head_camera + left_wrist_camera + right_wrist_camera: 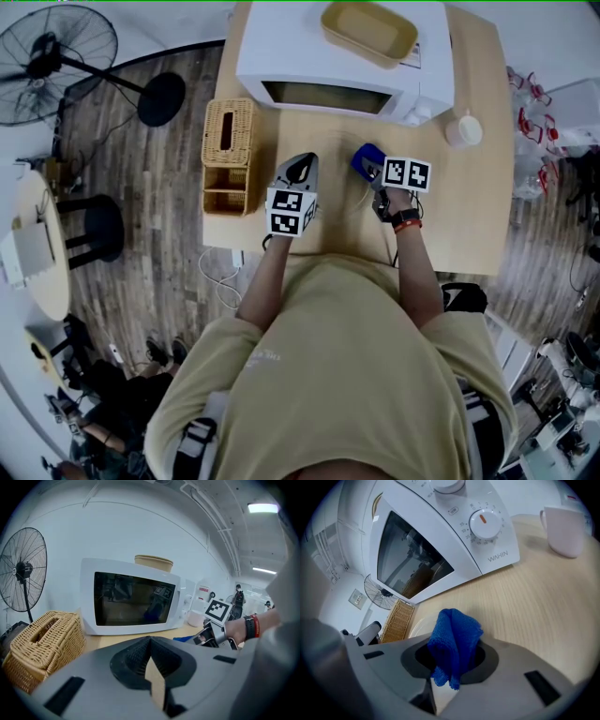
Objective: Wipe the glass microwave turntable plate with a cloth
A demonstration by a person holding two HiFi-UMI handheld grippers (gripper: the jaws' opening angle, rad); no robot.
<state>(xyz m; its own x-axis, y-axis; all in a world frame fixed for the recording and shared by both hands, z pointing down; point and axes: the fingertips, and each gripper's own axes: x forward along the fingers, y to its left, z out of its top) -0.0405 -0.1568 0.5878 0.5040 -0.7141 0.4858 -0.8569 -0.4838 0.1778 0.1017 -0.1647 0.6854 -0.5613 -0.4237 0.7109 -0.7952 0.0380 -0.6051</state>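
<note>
A blue cloth (455, 641) sticks up from my right gripper (452, 654), which is shut on it just above the wooden table (534, 602). Left of the cloth, in the right gripper view, the curved rim of the glass plate (419, 626) lies on the table. I cannot make the plate out in the head view. There the right gripper (370, 163) and the cloth (367, 157) hover in front of the white microwave (337, 66). My left gripper (302, 162) stands beside them. Its jaws (150, 641) meet at the tips with nothing seen between them.
The microwave door (133, 598) is closed and a yellow basin (368, 30) sits on top. A wicker tissue box (228, 155) stands at the table's left edge. A white cup (463, 129) is at the right. A floor fan (52, 52) is off the table.
</note>
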